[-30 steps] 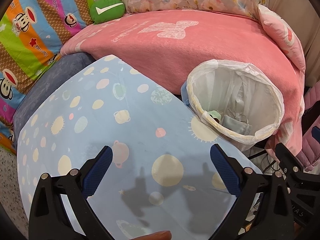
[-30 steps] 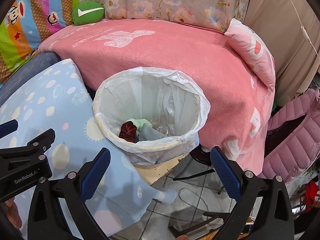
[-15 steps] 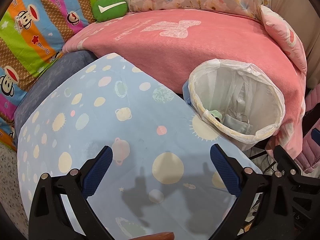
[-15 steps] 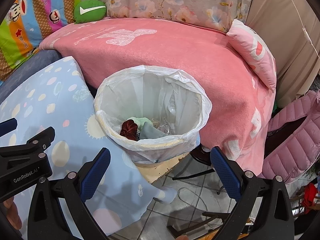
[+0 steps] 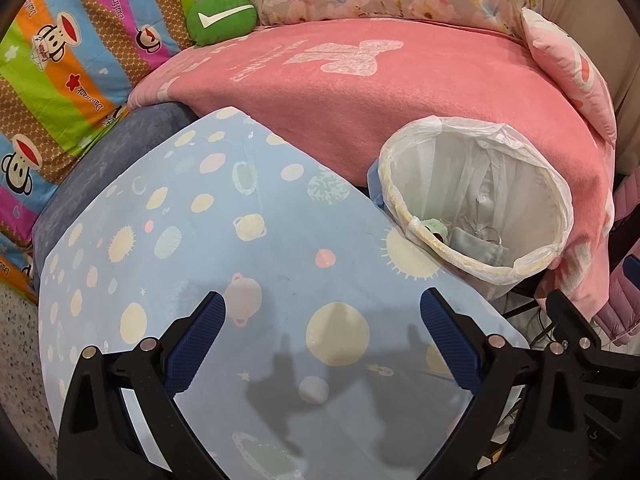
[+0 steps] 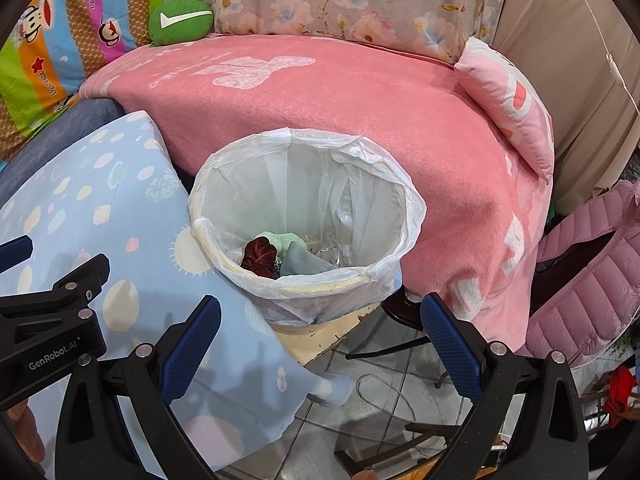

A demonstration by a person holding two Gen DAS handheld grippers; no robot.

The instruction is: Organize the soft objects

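Note:
A round basket (image 6: 288, 176) lined with a white plastic bag stands between the pink blanket and the blue cloth. Inside lie a dark red soft item (image 6: 260, 258), a pale green one (image 6: 286, 239) and a grey cloth (image 6: 306, 266). My right gripper (image 6: 320, 316) hangs open just in front of the basket, holding nothing. To its left my left gripper (image 5: 322, 312) is open over the blue planet-print cloth (image 5: 200, 220), also holding nothing. The basket (image 5: 500, 184) sits to that gripper's upper right. A green cushion (image 5: 221, 18) with a white tick lies at the back.
The pink blanket (image 5: 360, 100) covers a couch, with a pink pillow (image 6: 508, 100) at its right end. A striped monkey-print quilt (image 5: 60, 80) lies to the left. A pink puffer jacket (image 6: 592, 280) hangs at the right. Tiled floor and cables lie below the basket.
The left view has drifted slightly, so the scene sits a little further right. The right view is almost unchanged. Both grippers have stayed open and empty.

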